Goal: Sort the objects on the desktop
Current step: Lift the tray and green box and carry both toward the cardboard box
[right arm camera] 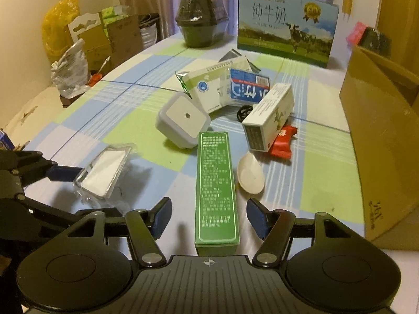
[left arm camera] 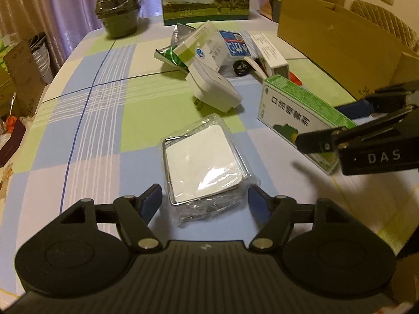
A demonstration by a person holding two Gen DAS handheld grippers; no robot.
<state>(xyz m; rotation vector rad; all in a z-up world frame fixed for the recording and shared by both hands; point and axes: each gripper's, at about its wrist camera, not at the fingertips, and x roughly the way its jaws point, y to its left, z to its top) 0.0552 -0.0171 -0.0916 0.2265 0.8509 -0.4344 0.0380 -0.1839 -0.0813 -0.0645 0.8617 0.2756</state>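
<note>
Clear plastic packet with a white square pad [left arm camera: 204, 161] on the checked tablecloth [left arm camera: 104, 120], between the parted left gripper [left arm camera: 204, 202] fingers, long green carton [right arm camera: 216, 191] between the parted right gripper [right arm camera: 209, 218] fingers, neither squeezed.

The clear plastic case holding a white square pad [left arm camera: 204, 163] lies nearest, left of the long green carton [right arm camera: 216, 188]. The white cube-shaped plug adapter [right arm camera: 182, 119] sits behind both. The white plastic spoon [right arm camera: 251, 174] lies just right of the carton; the large brown cardboard box [right arm camera: 379, 136] stands far right
</note>
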